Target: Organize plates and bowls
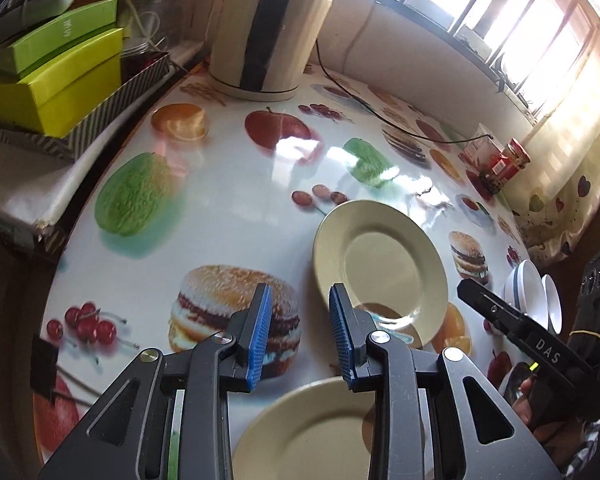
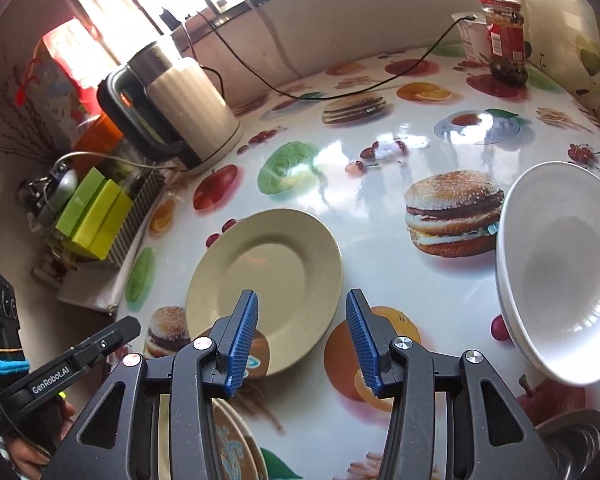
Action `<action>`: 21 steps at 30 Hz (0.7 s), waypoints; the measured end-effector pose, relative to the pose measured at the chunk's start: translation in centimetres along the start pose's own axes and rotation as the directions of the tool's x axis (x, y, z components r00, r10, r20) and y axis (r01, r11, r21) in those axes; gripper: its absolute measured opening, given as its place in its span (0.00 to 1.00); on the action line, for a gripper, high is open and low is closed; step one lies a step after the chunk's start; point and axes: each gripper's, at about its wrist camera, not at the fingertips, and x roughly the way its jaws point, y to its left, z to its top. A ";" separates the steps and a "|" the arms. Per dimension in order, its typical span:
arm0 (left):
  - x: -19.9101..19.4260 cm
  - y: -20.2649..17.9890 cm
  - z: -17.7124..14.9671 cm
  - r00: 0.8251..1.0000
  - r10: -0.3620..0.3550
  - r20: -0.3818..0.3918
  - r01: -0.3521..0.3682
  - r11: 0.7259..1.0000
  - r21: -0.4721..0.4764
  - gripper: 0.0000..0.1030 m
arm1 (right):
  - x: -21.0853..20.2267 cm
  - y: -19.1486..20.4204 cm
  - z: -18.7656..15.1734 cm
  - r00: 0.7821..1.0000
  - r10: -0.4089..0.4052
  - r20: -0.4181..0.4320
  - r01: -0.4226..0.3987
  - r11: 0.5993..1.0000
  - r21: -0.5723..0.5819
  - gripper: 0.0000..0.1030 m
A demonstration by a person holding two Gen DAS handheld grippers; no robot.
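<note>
From my left wrist camera the left claw (image 1: 300, 328) stands wide, nothing between its blue pads. Far off to its left sit green boxes (image 1: 60, 76) in a striped tray, and ahead-left stands the cream kettle (image 1: 268, 36). Just ahead and slightly right of the claw a beige plate (image 1: 380, 264) lies flat on the fruit-printed worktop (image 1: 228, 184), its near rim beside the right pad. A second beige plate (image 1: 312, 436) lies directly under the claw, partly hidden by the frame; the right wrist view shows only a sliver of plates down there. Further right I see the right claw's black body and two white bowls (image 1: 534, 292) standing on edge in this view, and a red-labelled jar (image 1: 514, 160) far ahead-right.

From my right wrist camera the right claw (image 2: 302, 336) is also spread wide and empty. The other gripper's body shows low at its left. The beige plate (image 2: 266, 280) lies just ahead-left, its rim passing beneath the left pad. A patterned plate (image 2: 232, 448) peeks from under the claw frame, which the left view does not show. To the right a white bowl (image 2: 560, 276) is nested on another, mouth tilted toward the claw. Plates are round, so I can name no long axis.
</note>
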 end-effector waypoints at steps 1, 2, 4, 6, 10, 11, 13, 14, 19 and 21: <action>0.4 0.0 0.2 1.000 -0.008 -0.008 0.008 1.000 0.000 0.30 | 0.3 0.0 0.1 1.000 -0.001 -0.001 0.001 1.000 -0.001 0.45; 0.8 0.0 0.5 1.000 -0.020 -0.021 0.020 1.000 -0.006 0.30 | 0.5 -0.1 0.2 1.000 -0.004 -0.005 0.004 1.000 -0.001 0.45; 1.4 0.1 1.0 0.999 -0.023 -0.024 0.023 1.000 -0.015 0.30 | 1.1 -0.1 0.5 1.000 -0.004 -0.014 0.004 1.000 -0.002 0.44; 1.9 0.3 1.5 0.999 -0.025 -0.029 0.024 1.000 -0.018 0.30 | 1.4 -0.2 0.6 1.000 -0.002 -0.022 0.001 1.000 -0.004 0.42; 2.9 0.2 2.0 0.998 -0.042 -0.050 0.040 0.999 -0.027 0.30 | 2.0 -0.4 0.9 0.999 -0.015 -0.030 0.014 1.000 -0.012 0.35; 3.0 0.2 2.1 0.998 -0.039 -0.049 0.038 0.999 -0.023 0.30 | 2.2 -0.3 1.0 0.999 -0.016 -0.034 0.016 1.000 -0.017 0.34; 3.6 0.3 2.3 0.997 -0.044 -0.062 0.042 0.999 -0.028 0.30 | 2.4 -0.3 1.0 0.999 -0.021 -0.037 0.020 1.000 -0.018 0.34; 3.9 0.4 2.3 0.996 -0.052 -0.075 0.049 0.998 -0.044 0.30 | 2.5 -0.3 1.1 0.999 -0.022 -0.040 0.021 1.000 -0.018 0.34; 4.8 0.3 2.1 0.995 -0.048 -0.092 0.045 0.998 -0.040 0.30 | 3.1 -0.8 1.1 0.998 -0.046 -0.052 0.046 0.999 -0.010 0.34; 5.0 0.1 2.1 0.994 -0.049 -0.099 0.046 0.998 -0.034 0.30 | 3.2 -0.9 1.1 0.998 -0.041 -0.055 0.041 0.999 -0.011 0.34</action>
